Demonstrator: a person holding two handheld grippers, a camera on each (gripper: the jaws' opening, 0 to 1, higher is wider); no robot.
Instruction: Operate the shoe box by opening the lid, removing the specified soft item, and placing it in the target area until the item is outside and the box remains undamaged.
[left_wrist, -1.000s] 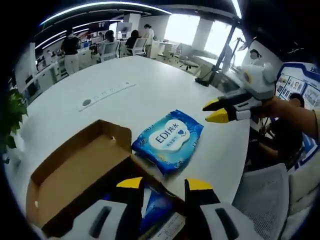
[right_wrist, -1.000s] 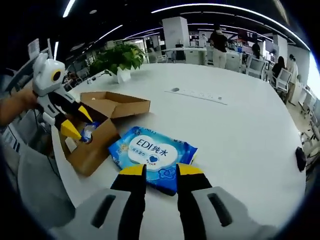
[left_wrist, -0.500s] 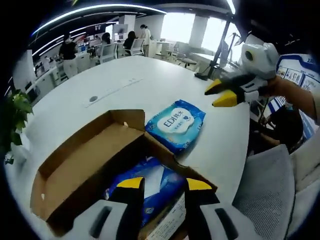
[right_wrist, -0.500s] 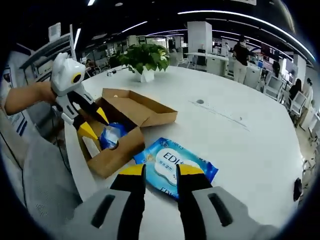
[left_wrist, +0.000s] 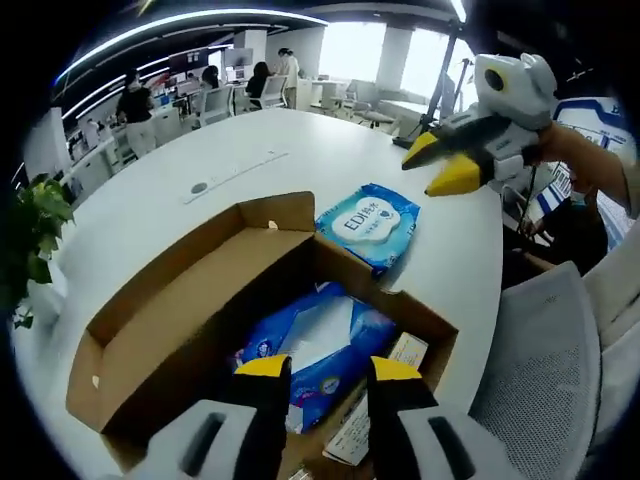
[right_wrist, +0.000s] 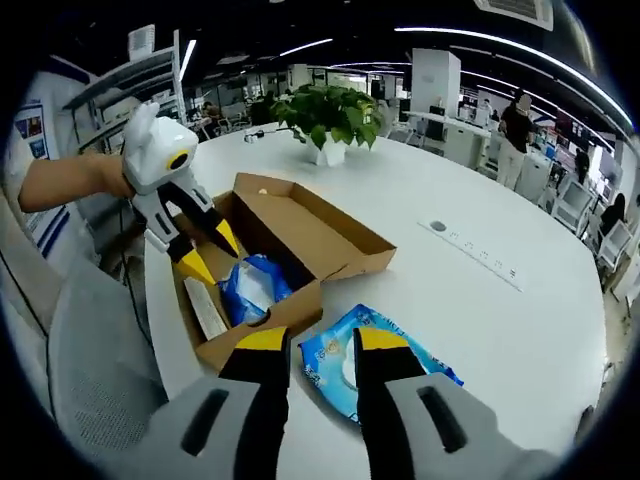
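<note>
An open brown cardboard shoe box (left_wrist: 170, 320) lies on the white table (left_wrist: 250, 150), lid folded back. Inside it sit a blue soft wipes pack (left_wrist: 315, 345) and a white leaflet (left_wrist: 375, 425). A second blue wipes pack (left_wrist: 370, 222) lies flat on the table just past the box. My left gripper (left_wrist: 328, 368) hangs open above the box's near end, holding nothing. My right gripper (left_wrist: 435, 167) hovers open above the pack on the table. In the right gripper view, the box (right_wrist: 320, 235), inner pack (right_wrist: 250, 285), outer pack (right_wrist: 400, 365), left gripper (right_wrist: 208, 253) and right gripper (right_wrist: 322, 340) all show.
A potted green plant (right_wrist: 325, 115) stands on the table beyond the box. A power strip (right_wrist: 470, 250) is set into the tabletop. A grey mesh chair (left_wrist: 540, 370) stands at the table edge. People work at desks far behind.
Both cameras have pulled back and up. My left gripper now looks down into the box, showing the inner pack fully. My right gripper has drawn away from the pack on the table.
</note>
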